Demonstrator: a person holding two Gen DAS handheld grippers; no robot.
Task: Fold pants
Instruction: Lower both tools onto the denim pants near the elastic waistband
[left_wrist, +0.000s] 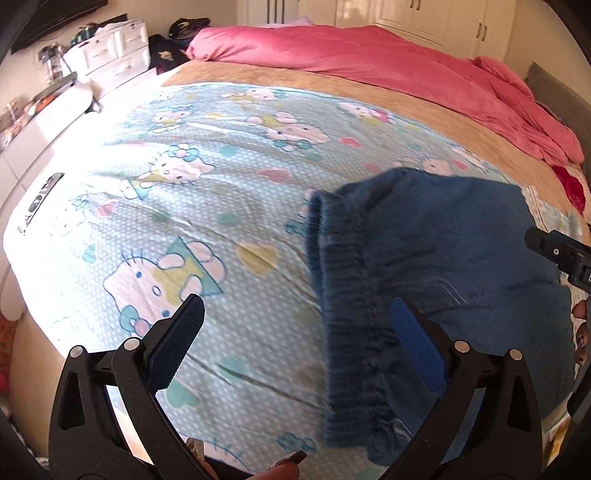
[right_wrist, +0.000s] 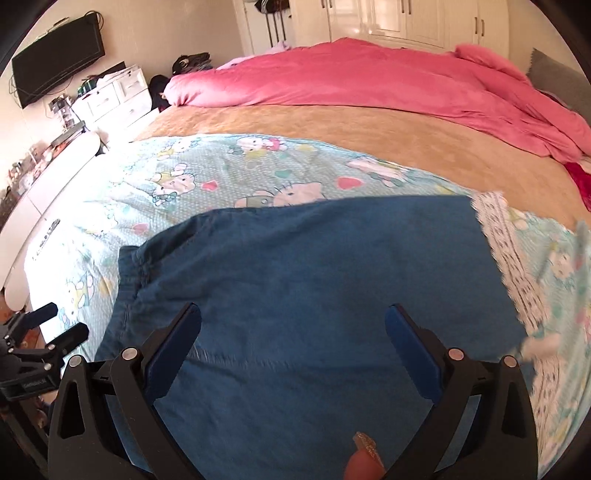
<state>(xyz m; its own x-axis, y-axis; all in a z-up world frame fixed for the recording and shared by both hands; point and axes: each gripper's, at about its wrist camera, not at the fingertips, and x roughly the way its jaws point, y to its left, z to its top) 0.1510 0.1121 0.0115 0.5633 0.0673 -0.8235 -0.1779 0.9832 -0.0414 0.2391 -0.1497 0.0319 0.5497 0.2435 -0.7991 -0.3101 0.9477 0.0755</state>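
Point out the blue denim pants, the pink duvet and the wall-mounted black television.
Blue denim pants (right_wrist: 314, 280): right wrist view, on the flat middle of the fabric.
Pink duvet (right_wrist: 369, 85): right wrist view, on its broad top surface.
Wall-mounted black television (right_wrist: 55, 59): right wrist view, on the middle of the screen.

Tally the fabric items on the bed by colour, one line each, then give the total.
Blue: 1, the pants
Pink: 1, the duvet
Tan: 1, the bedspread
Light blue cartoon-cat print: 1, the sheet
Dark red: 1, a cloth at the far right edge, too little shown to identify
Total: 5
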